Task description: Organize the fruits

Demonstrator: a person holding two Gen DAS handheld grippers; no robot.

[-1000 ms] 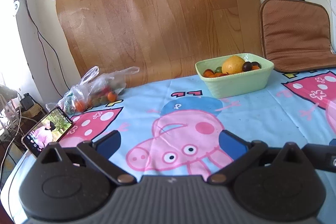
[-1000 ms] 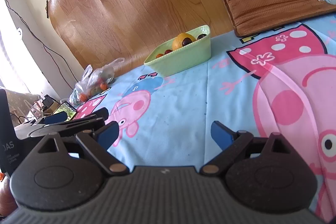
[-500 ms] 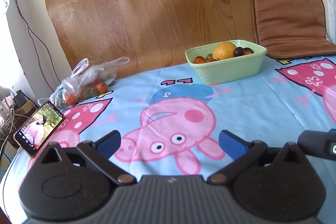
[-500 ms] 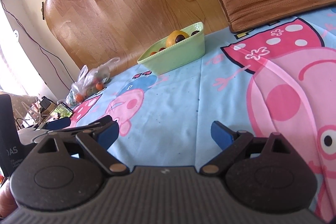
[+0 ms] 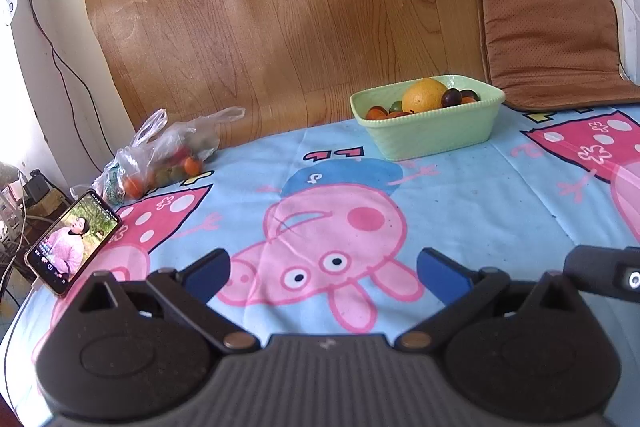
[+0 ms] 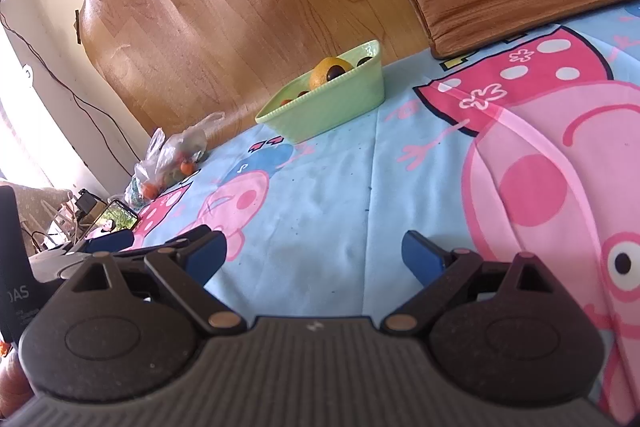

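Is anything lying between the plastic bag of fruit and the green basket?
No. In the left wrist view, only bare cartoon cloth runs from the plastic bag to the green basket.

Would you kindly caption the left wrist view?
Open left gripper faces a pale green fruit-filled basket and a clear plastic fruit bag.

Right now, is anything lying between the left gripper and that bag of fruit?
Nothing visible does. The left gripper is open over bare cloth, and the stretch toward the bag holds nothing. The phone lies off to the left of that path, near the table edge.
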